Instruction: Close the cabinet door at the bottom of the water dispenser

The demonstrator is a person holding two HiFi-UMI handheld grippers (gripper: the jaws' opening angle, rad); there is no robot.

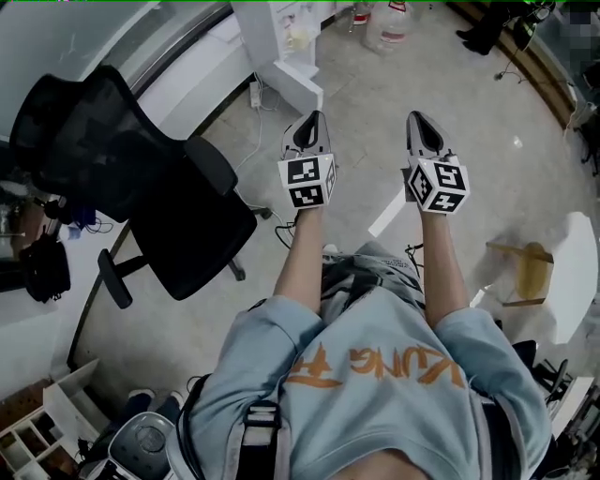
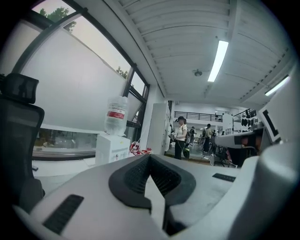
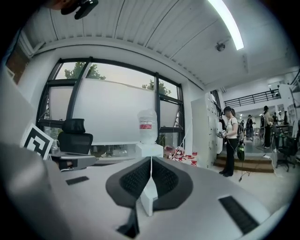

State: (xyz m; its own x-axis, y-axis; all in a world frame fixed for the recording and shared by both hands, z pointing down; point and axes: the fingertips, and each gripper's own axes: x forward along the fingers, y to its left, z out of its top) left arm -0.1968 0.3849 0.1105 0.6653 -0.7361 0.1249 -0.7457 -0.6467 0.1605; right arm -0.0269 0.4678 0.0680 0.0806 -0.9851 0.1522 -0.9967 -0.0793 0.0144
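Observation:
The white water dispenser [image 1: 281, 42] stands on the floor ahead of me, at the top of the head view. A white panel [image 1: 300, 89] juts out from its base toward me; it looks like the open cabinet door. Both grippers are held level and side by side, well short of it. My left gripper [image 1: 310, 119] is shut with nothing in it, and so is my right gripper [image 1: 421, 118]. The left gripper view has the dispenser [image 2: 111, 149] with its bottle [image 2: 116, 115] left of the jaws. In the right gripper view the dispenser [image 3: 151, 150] stands straight beyond the closed tips.
A black office chair [image 1: 141, 187] stands close on the left. Clear water bottles [image 1: 389, 23] sit on the floor behind the dispenser, with a cardboard box [image 1: 525, 272] at the right. A person [image 3: 230, 140] stands farther off by a white cabinet [image 3: 206, 131].

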